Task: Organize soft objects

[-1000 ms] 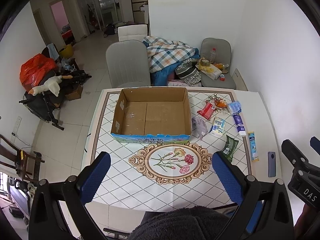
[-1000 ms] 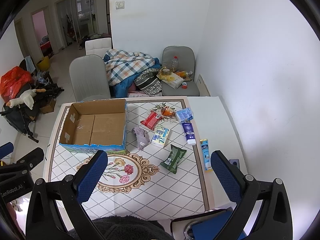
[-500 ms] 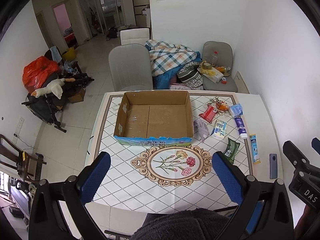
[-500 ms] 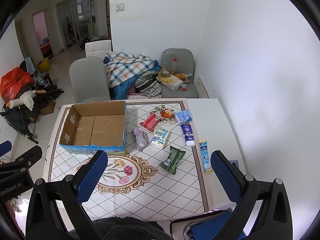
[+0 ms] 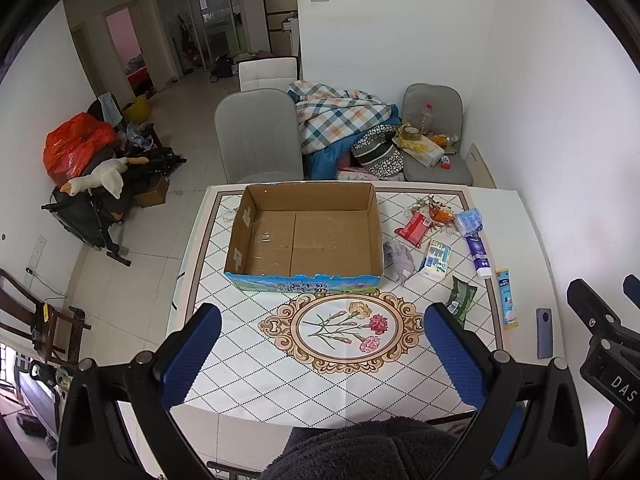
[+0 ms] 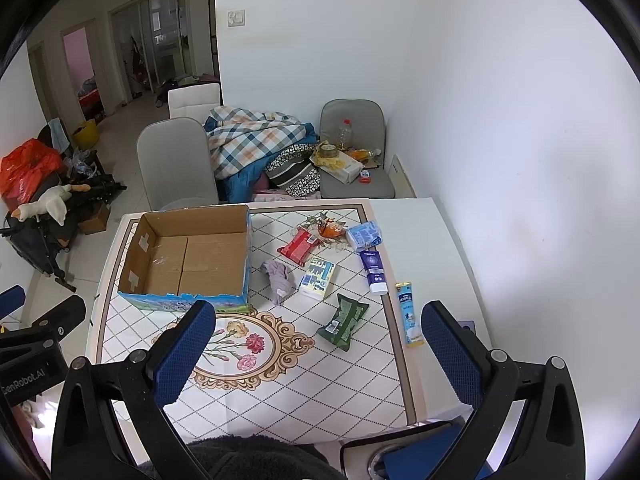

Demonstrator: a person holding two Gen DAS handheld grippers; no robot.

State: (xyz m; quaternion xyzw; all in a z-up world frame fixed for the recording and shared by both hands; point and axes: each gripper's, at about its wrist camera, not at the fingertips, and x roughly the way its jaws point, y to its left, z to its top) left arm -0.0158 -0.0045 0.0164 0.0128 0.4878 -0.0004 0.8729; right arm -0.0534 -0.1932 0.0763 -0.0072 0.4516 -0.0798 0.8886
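Your table (image 5: 248, 364) carries everything, and the layout reads as a sorting setup. The cardboard box (image 5: 304, 236) sits toward the table's far left corner, open top up and nothing inside, so it is probably meant as the place to collect things.

The loose items lie in a scatter along the right edge, well apart from the near edge where you stand. Closest to the box, just beside its right wall, is the crumpled grey cloth (image 6: 278, 278), the softest-looking piece. Next to it lies the white and blue packet (image 6: 317, 278), then the red pouch (image 6: 299, 245) and the pale blue pack (image 6: 363, 235) toward the far right corner. The green pouch (image 6: 342, 321) lies nearer you, with two tubes (image 6: 373, 271) by the right edge.

Both your left gripper (image 5: 320, 354) and your right gripper (image 6: 316, 354) hover above the near edge, jaws spread wide and holding nothing. I'd judge nothing is sorted yet.
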